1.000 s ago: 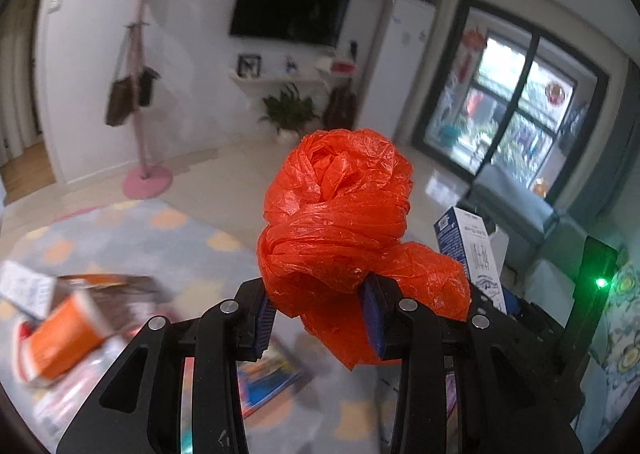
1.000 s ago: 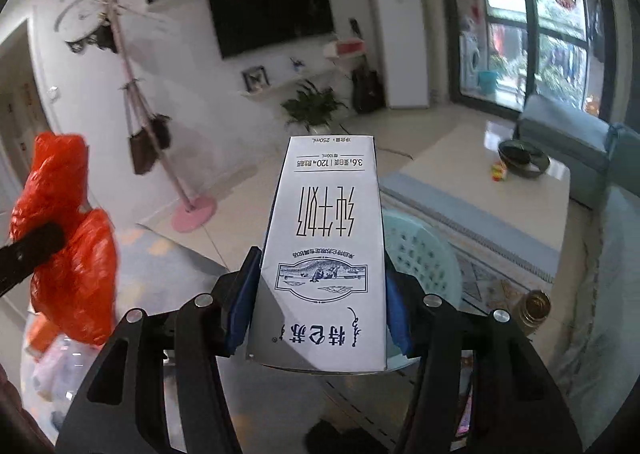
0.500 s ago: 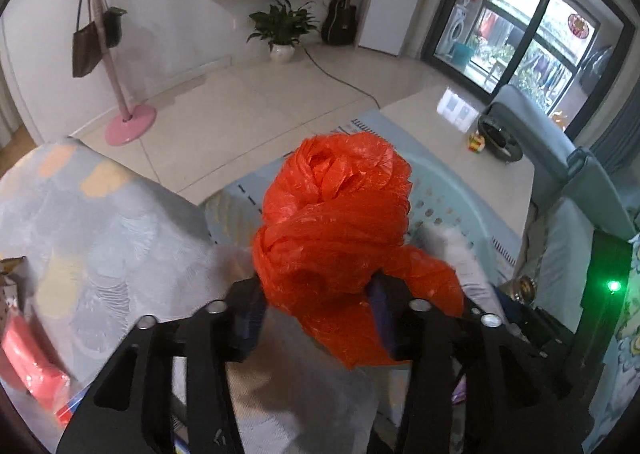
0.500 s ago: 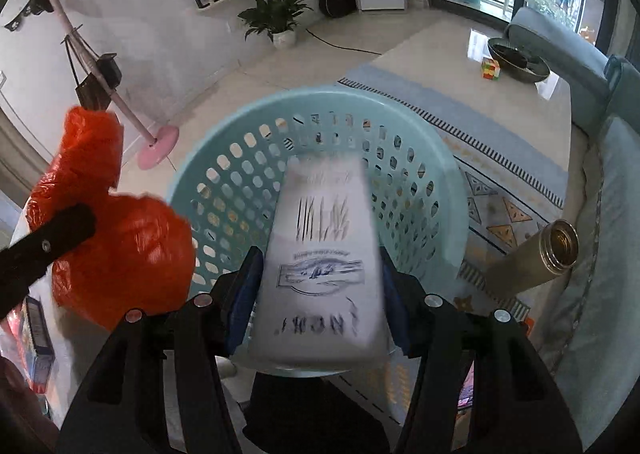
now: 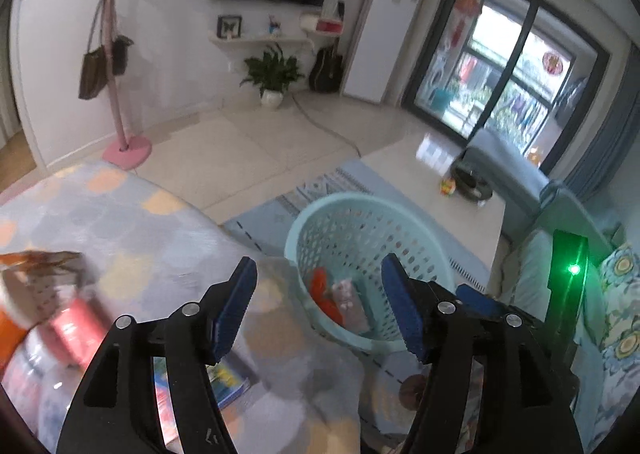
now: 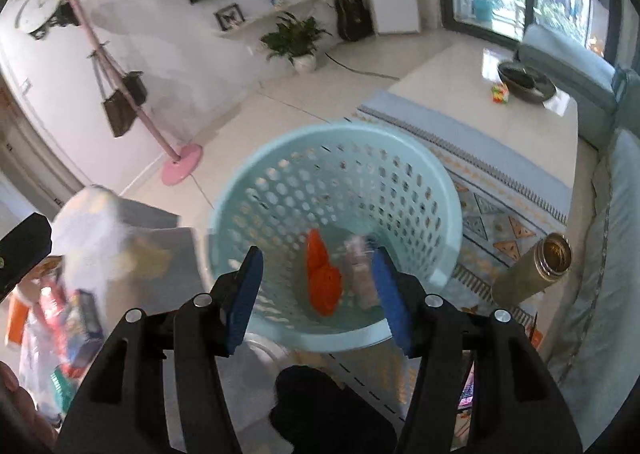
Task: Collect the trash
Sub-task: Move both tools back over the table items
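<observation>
A light blue perforated basket (image 6: 280, 157) stands on the floor below both grippers; it also shows in the left wrist view (image 5: 348, 201). Inside it lie the orange plastic bag (image 6: 322, 278) and the milk carton (image 6: 360, 274); both show in the left wrist view too, bag (image 5: 326, 296) and carton (image 5: 352, 304). My right gripper (image 6: 316, 294) is open and empty above the basket's near rim. My left gripper (image 5: 320, 302) is open and empty, above the table edge left of the basket.
A cloth-covered table (image 5: 120, 221) at left carries several pieces of trash (image 5: 60, 314), also seen blurred in the right wrist view (image 6: 68, 314). A brass-coloured flask (image 6: 532, 274) stands right of the basket on a patterned rug (image 6: 500, 221). A low white table (image 6: 500, 125) lies beyond.
Both grippers have opened. The orange bag left the left gripper and the milk carton left the right gripper; both now lie in the basket.
</observation>
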{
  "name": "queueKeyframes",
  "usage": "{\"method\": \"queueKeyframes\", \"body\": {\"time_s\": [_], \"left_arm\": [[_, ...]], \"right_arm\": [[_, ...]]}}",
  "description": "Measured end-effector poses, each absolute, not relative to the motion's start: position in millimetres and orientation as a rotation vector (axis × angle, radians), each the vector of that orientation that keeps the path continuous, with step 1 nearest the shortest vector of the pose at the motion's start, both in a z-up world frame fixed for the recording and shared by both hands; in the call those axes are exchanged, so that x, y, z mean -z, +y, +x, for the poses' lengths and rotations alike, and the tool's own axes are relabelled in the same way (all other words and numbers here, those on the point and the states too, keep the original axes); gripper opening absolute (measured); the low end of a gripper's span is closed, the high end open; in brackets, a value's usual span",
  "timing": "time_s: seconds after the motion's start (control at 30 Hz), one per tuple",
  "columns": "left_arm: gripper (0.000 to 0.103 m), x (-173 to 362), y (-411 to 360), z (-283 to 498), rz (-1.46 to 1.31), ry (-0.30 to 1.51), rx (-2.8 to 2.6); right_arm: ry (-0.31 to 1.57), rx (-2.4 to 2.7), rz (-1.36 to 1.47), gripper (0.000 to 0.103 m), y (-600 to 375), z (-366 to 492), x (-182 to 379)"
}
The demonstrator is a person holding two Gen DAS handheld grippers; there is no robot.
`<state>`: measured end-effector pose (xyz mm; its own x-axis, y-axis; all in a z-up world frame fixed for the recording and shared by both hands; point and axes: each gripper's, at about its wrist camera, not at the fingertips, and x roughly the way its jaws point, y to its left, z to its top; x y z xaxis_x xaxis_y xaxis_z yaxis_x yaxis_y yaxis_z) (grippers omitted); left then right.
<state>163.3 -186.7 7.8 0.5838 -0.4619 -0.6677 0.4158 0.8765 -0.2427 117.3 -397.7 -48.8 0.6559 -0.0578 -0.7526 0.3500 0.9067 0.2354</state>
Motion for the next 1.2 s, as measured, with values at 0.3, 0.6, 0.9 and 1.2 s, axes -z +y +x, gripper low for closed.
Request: {"method": "queueKeyframes", "body": {"time_s": [0.3,0.6,0.9,1.2], "left_arm": [[0.063,-55,-101,90,-0.145,0.650,0.460],[0.065,-66,3,56,-0.179,0.594,0.296],[0.082,-33,73,95,-0.079,0.748,0.222],[0.081,1,71,147,0.020,0.873,0.255]], "right_arm": [[0.666,0.072,0.245,0.053,-314,77,-20],[0.583,-0.091,0.092,0.053,-226,50,-46],[0.701,-0.172,-0.009,0.053,-165,70,-16],[0.870,-0.159,0.095,0.056,-173,94,27]]}}
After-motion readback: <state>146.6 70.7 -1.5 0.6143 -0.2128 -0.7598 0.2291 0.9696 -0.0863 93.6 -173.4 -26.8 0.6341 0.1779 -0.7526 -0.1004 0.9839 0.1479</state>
